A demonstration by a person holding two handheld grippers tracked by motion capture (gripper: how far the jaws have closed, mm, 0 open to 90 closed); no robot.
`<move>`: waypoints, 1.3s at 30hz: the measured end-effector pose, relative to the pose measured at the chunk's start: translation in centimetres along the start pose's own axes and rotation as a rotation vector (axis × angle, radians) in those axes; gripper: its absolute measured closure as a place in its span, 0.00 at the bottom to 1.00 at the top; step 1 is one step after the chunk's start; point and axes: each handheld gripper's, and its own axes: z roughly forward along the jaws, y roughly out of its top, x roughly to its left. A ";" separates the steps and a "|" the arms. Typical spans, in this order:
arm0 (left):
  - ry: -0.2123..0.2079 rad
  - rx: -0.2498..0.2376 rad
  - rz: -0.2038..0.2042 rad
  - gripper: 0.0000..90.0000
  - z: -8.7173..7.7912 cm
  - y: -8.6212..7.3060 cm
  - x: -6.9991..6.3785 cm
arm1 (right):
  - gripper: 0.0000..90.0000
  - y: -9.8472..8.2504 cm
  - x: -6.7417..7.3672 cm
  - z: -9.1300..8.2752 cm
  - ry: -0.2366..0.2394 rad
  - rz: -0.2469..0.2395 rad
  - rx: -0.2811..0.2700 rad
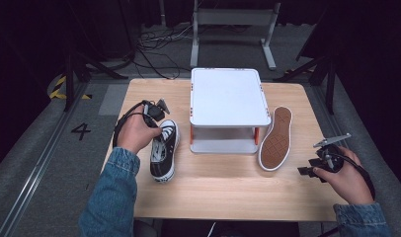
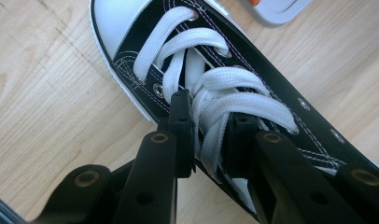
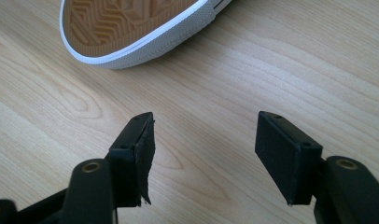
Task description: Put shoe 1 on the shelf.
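My left gripper (image 2: 208, 135) is pinching the laces (image 2: 225, 100) of the black shoe (image 1: 164, 149), whose long axis is running away from me; my right gripper (image 3: 205, 156) is waiting wide open near the overturned shoe (image 1: 276, 139).

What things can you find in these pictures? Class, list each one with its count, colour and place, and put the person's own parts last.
Table: one, light wood, in the middle of the high view.
Shelf: one, white with orange posts, at the back middle of the table.
Upright shoe: one, black with white laces and toe cap, left of the shelf.
Overturned shoe: one, white rim, brown sole facing up, right of the shelf.
Frame: one, grey metal, on the floor behind the table.
Left gripper: one, black, shut on the upright shoe's laces.
Right gripper: one, black, open above bare table, near the overturned shoe.
Sleeves: two, blue denim, coming in from the bottom.
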 end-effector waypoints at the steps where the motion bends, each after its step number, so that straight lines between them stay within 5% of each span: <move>1: 0.005 -0.004 0.000 0.86 -0.3 0.1 -0.1 | 0.43 0.1 0.0 0.0 -0.001 -0.001 -0.001; 6: 0.041 -0.025 -0.037 0.86 -2.3 0.7 -0.5 | 0.43 0.2 0.0 -0.2 0.001 -0.009 -0.015; 30: 0.169 -0.172 -0.021 0.86 -13.1 3.7 -2.4 | 0.43 -0.1 -0.3 -1.1 -0.008 0.002 -0.035; 39: 0.183 -0.202 0.002 0.86 -14.3 7.1 -3.5 | 0.43 -0.5 -0.5 -1.7 -0.013 0.015 -0.047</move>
